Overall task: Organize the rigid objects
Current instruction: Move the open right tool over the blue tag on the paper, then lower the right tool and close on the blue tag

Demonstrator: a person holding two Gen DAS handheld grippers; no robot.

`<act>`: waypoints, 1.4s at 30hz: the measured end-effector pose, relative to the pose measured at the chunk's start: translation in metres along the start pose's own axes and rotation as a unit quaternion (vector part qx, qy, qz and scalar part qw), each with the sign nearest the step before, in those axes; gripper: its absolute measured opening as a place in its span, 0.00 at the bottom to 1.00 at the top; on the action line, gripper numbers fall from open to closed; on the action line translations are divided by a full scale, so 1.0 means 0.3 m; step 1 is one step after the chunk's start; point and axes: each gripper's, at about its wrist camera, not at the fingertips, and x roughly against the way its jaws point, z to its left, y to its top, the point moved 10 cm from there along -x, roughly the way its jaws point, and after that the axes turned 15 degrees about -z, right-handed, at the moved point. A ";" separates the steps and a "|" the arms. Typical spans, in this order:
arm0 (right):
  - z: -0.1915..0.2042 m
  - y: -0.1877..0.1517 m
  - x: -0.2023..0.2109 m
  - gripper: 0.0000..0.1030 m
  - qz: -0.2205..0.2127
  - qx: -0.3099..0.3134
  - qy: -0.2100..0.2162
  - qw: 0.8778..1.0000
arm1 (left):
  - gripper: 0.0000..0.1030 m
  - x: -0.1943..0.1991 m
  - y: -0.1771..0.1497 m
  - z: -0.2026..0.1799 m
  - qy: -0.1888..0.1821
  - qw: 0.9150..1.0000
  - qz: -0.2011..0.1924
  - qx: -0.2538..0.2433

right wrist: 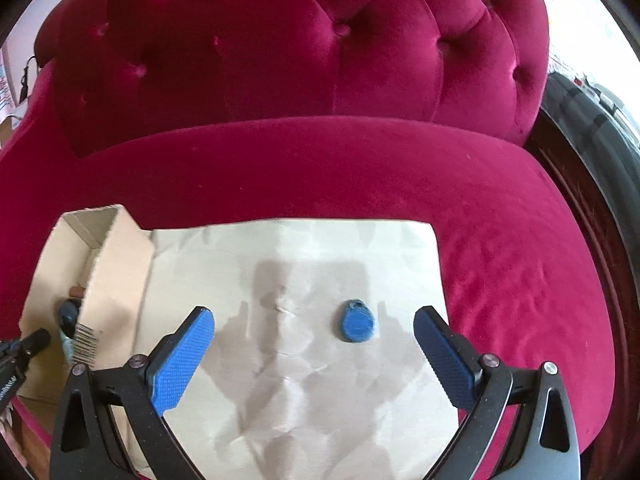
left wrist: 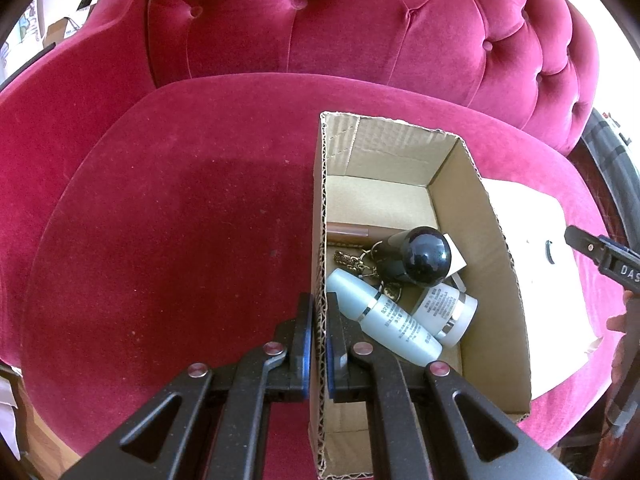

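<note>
An open cardboard box (left wrist: 496, 248) stands on a crimson velvet seat. Inside lie two pale bottles (left wrist: 384, 320), a black round-capped bottle (left wrist: 416, 256), a key ring (left wrist: 356, 262) and a brown stick (left wrist: 348, 233). My left gripper (left wrist: 319, 320) is shut on the box's left wall. In the right wrist view a blue key fob (right wrist: 357, 325) lies on a cream paper sheet (right wrist: 304, 400) beside the box (right wrist: 116, 272). My right gripper (right wrist: 314, 322) is wide open above the paper, with the fob between its fingers, nearer the right one.
The tufted velvet backrest (left wrist: 360, 28) rises behind the seat. The seat's left half (left wrist: 180, 220) is bare velvet. A dark wooden frame edge (right wrist: 592, 208) runs along the right. The right gripper's tip (left wrist: 580, 240) shows over the paper in the left wrist view.
</note>
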 end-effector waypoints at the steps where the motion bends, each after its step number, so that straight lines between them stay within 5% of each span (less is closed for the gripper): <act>1: -0.015 -0.010 -0.009 0.99 0.002 -0.005 -0.003 1.000 | 0.05 -0.001 0.000 -0.002 0.000 1.000 0.000 0.000; 26: -0.161 -0.132 -0.177 0.96 0.030 -0.022 -0.043 0.998 | 0.05 0.000 -0.001 -0.008 0.002 1.000 -0.001 0.000; 32: -0.141 -0.136 -0.177 0.84 0.031 -0.018 -0.038 0.999 | 0.05 0.001 0.000 -0.010 0.002 1.000 -0.001 0.001; 36: -0.130 -0.129 -0.175 0.61 0.027 -0.014 -0.031 0.999 | 0.05 0.002 -0.001 -0.010 0.002 1.000 -0.002 0.000; 40: -0.119 -0.125 -0.171 0.48 0.028 -0.013 -0.018 0.999 | 0.05 0.002 -0.001 -0.010 0.002 1.000 -0.002 0.000; 42: -0.106 -0.125 -0.169 0.26 0.028 -0.009 -0.013 0.999 | 0.05 0.002 -0.001 -0.009 0.002 1.000 -0.002 0.000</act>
